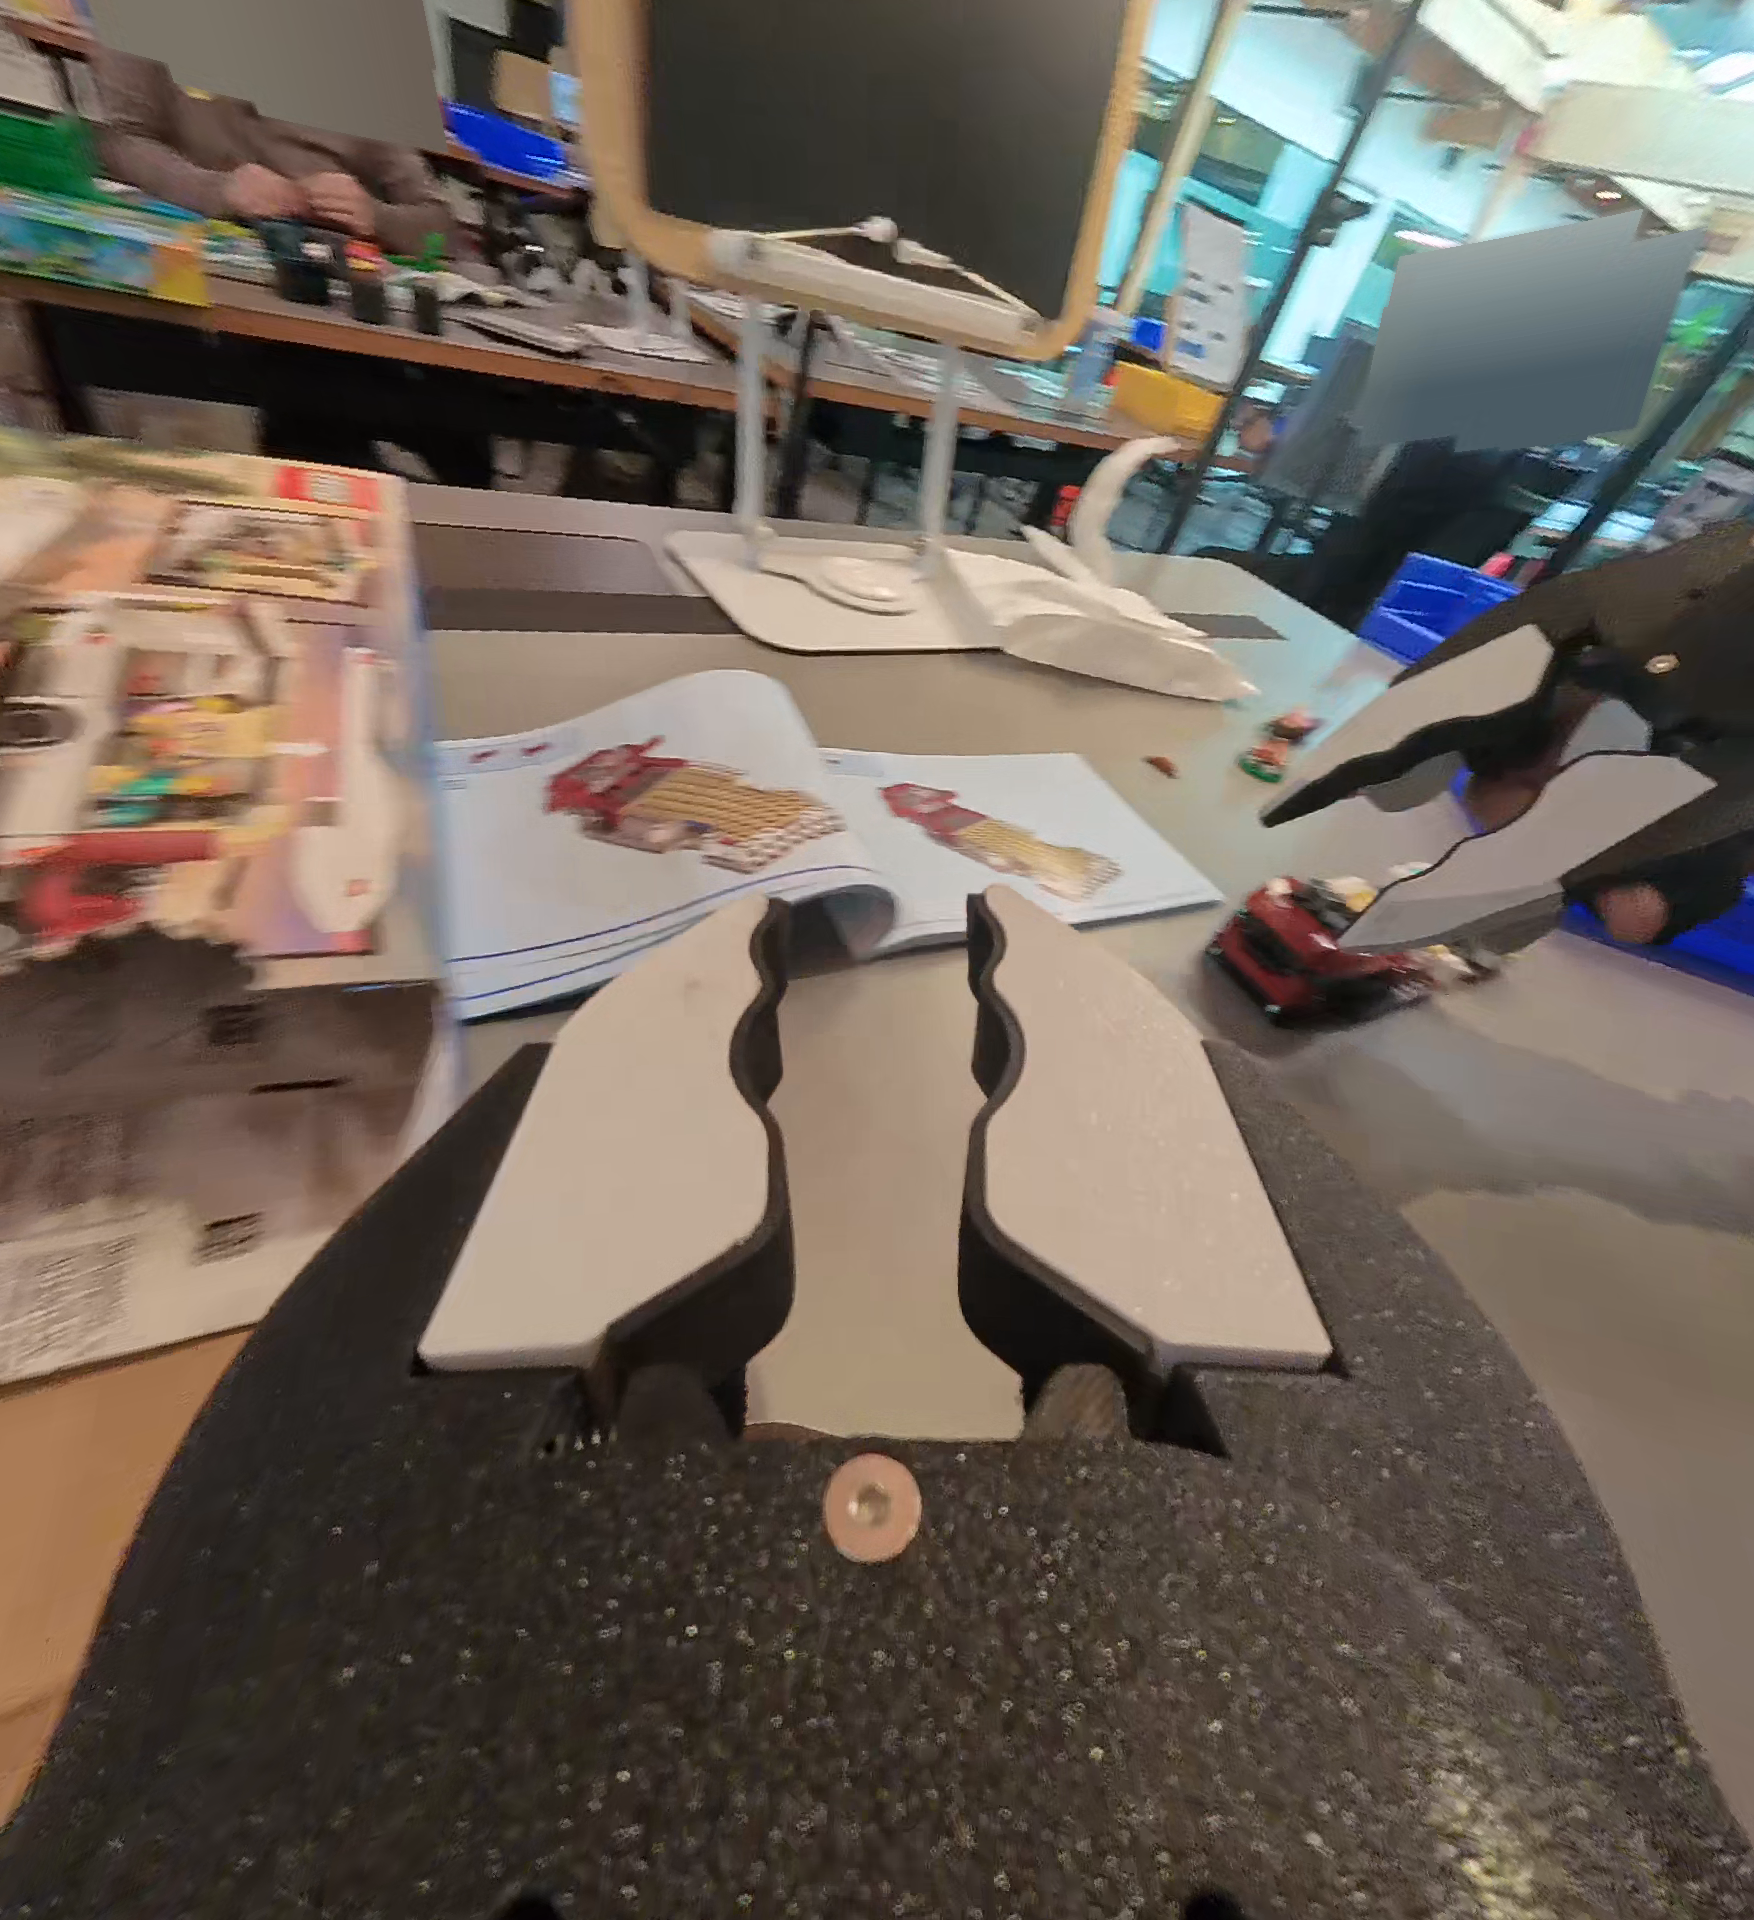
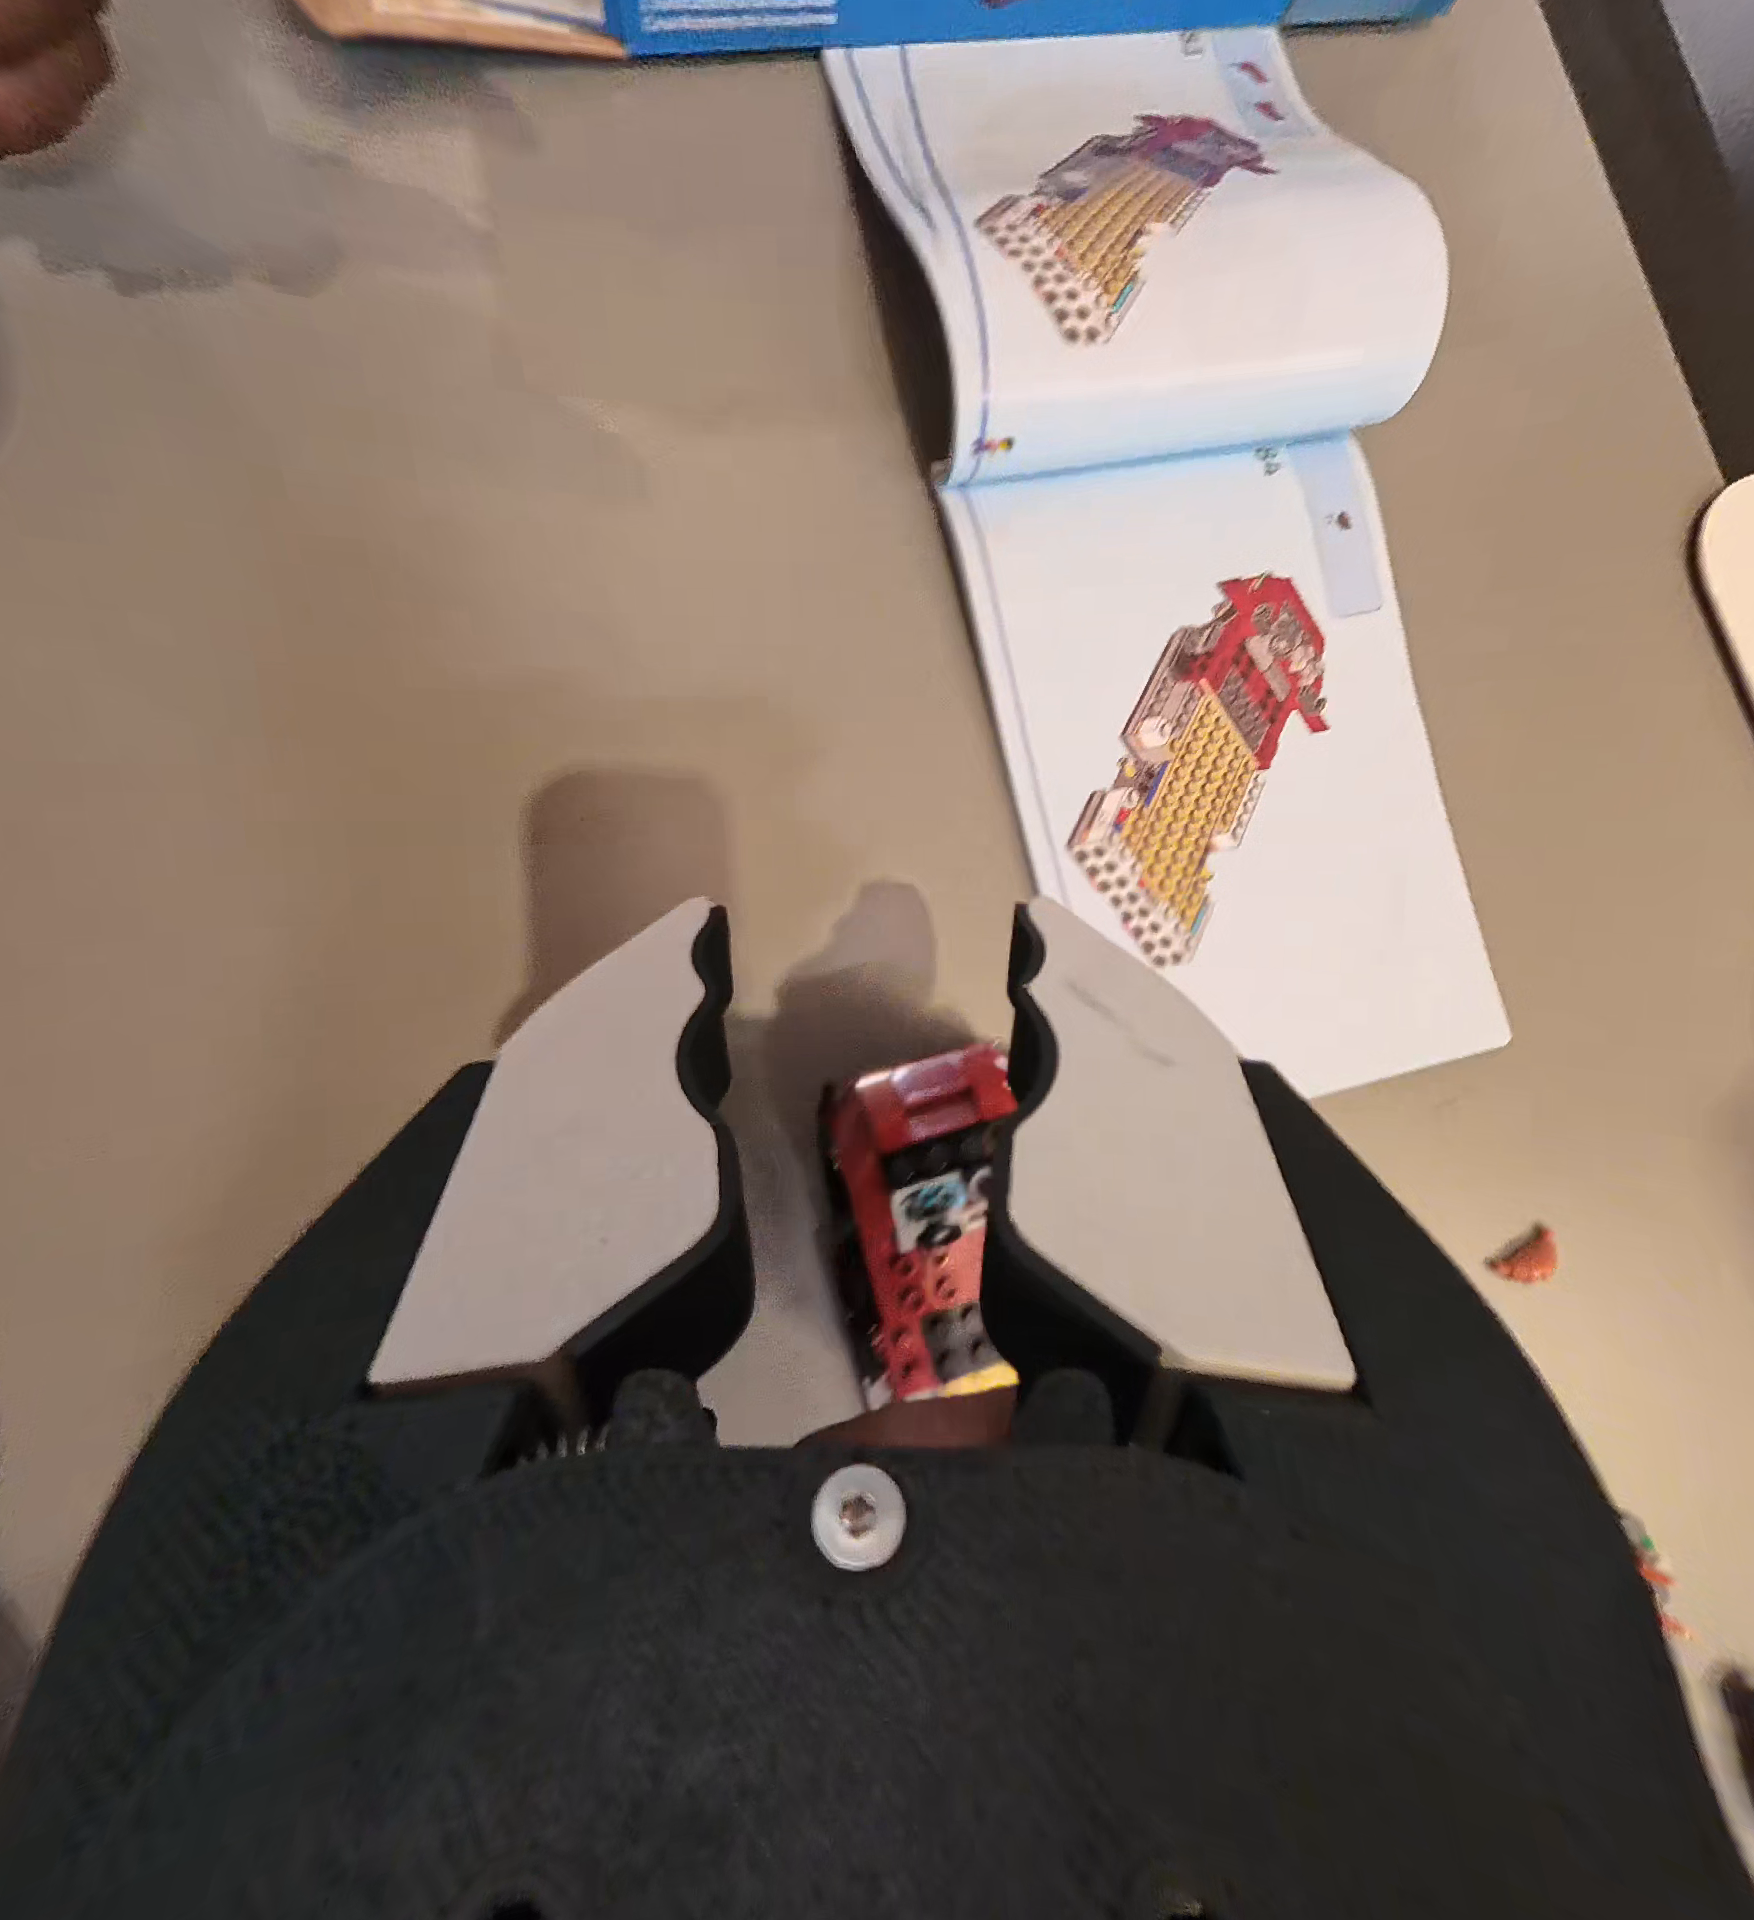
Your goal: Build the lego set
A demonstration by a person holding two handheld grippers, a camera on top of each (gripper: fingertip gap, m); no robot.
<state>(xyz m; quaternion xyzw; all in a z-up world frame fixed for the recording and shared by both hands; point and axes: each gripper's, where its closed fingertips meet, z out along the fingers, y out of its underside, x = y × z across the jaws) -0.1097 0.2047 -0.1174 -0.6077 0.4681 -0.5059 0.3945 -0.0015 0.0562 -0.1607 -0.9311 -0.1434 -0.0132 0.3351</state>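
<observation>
My left gripper is open and empty, held low over the grey table. It points at an open instruction booklet just beyond its fingertips. My right gripper is open over a small red brick-built model that rests on the table. The model lies between its fingers, close to the right finger, with a clear gap to the left one. In the left wrist view the right gripper hovers at the right, with the red model under its lower finger.
A large toy box lies at the left. A white lamp base and a white bag stand behind the booklet. Loose brick pieces and a brown piece lie nearby. A blue bin sits at the right. My right fingertips sit around 20 cm from my left ones.
</observation>
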